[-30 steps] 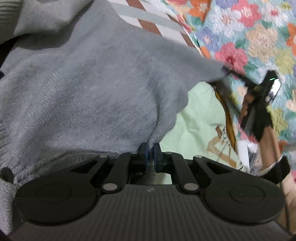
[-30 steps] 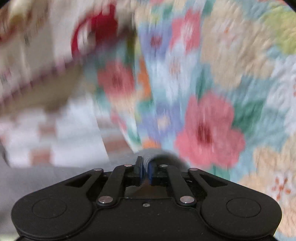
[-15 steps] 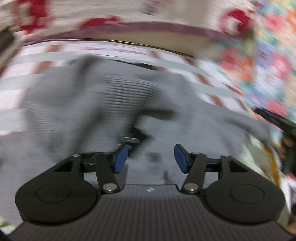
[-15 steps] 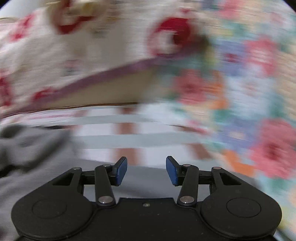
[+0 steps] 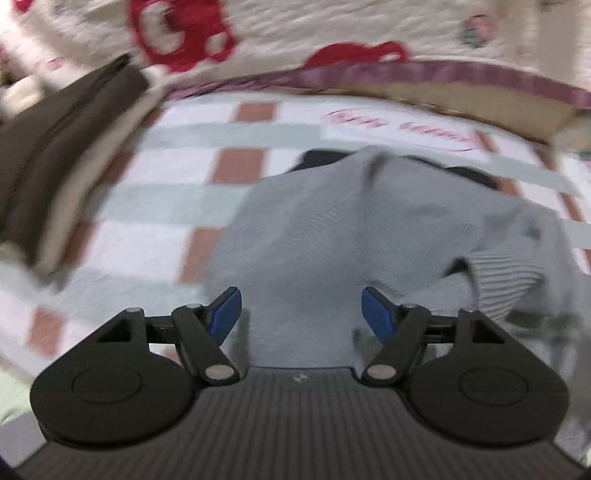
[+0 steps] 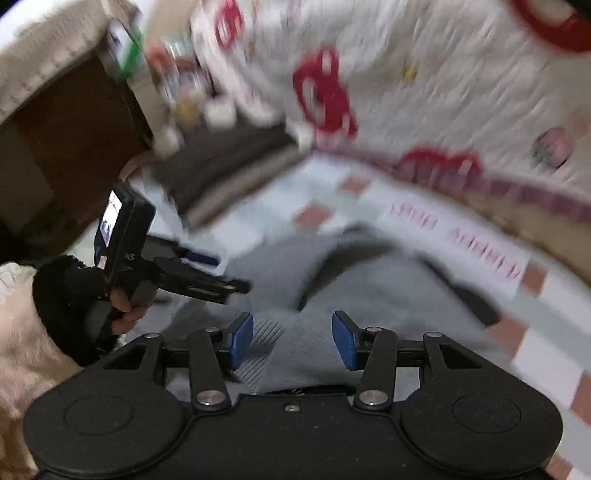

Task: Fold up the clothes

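L gripper [image 5: 301,312]: blue pads wide apart, nothing between them, just over the near edge of the grey sweater [image 5: 369,236]. R gripper [image 6: 292,339]: fingers also wide, empty, sweater right below. In R wrist view the L gripper shows at left, held by a hand [image 6: 125,302] w/ black cuff and pale fuzzy sleeve. Sweater lies bunched on the checked sheet [image 5: 155,206], ribbed cuff [image 5: 506,280] folded over at right, something dark poking out at its far edge. Beyond, at left: a dark folded garment [image 5: 55,158]. Farthest: white blanket [image 5: 332,26] w/ red print and purple trim. Both views motion-blurred.
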